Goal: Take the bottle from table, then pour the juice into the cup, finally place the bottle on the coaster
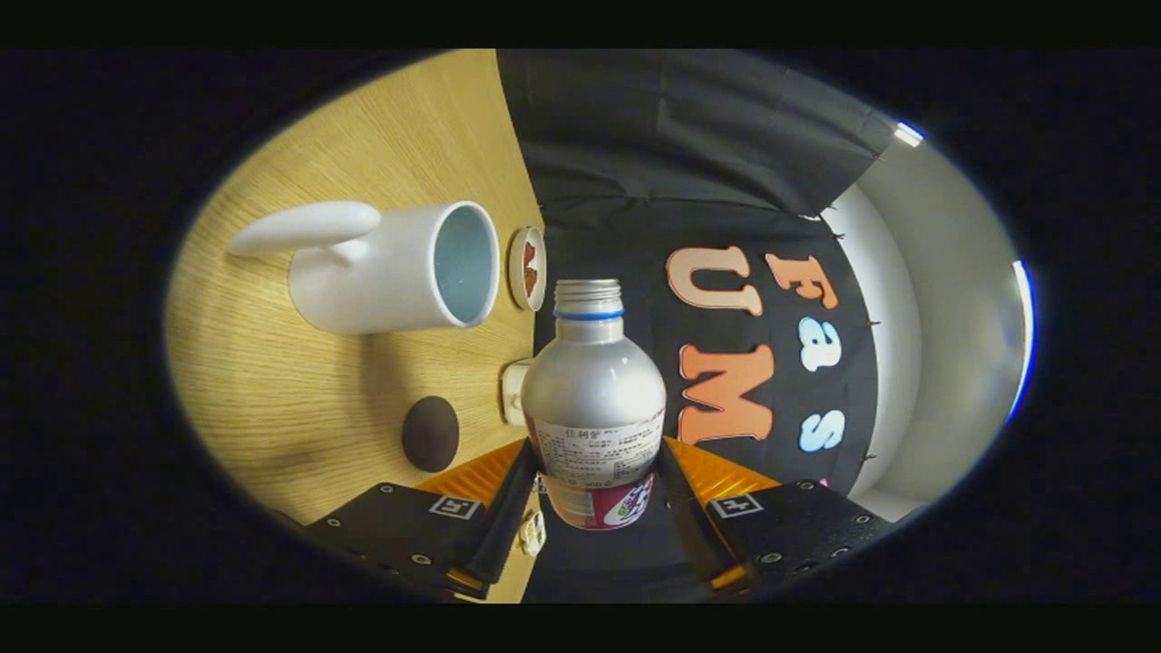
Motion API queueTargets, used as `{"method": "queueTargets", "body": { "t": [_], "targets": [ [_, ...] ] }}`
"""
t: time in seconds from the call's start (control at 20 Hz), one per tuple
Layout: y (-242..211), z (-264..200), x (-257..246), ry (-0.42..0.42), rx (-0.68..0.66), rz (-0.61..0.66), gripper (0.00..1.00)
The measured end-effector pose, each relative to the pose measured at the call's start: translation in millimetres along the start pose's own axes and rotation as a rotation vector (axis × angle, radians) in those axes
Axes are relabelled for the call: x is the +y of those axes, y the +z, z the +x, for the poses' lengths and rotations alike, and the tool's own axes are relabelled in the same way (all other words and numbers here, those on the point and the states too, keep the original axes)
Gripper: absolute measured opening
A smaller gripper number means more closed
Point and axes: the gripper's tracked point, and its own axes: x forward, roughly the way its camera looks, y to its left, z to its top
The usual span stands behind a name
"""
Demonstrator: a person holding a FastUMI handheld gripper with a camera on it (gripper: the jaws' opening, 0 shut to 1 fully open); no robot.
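Between the two fingers of the gripper (594, 494), the bottle (593, 399) is held at its lower body, both fingers pressed against the labelled part. The bottle is seen to be uncapped, with a bare threaded neck. Its silvery wall looks smooth and stiff, probably metal, so it is judged slippery rather than fragile; the papered band is likely the surest place for a hold, as now taken. How much juice is inside cannot be told, so its weight is left open. The long axis of the bottle runs straight ahead from the fingers, its open mouth pointed away from them. That axis lies along the table (272, 399), not upright from it, so the bottle is judged to be tipped well over. Near the bottle's base, a dark round coaster (430, 433) lies flat on the wood. Beyond the bottle's shoulder and to one side stands the white cup (399, 268), apart from the bottle's mouth, its handle turned away from the bottle.
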Motion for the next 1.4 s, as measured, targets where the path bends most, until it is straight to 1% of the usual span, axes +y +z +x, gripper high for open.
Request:
{"method": "queueTargets", "body": {
  "t": [0.25,0.5,1.4],
  "targets": [
    [3,3,0,-0.014,-0.008,-0.075,0.77],
    [3,8,3,-0.008,-0.006,-0.110,0.77],
    [3,12,-8,-0.023,-0.024,-0.181,0.77]
  ]
}}
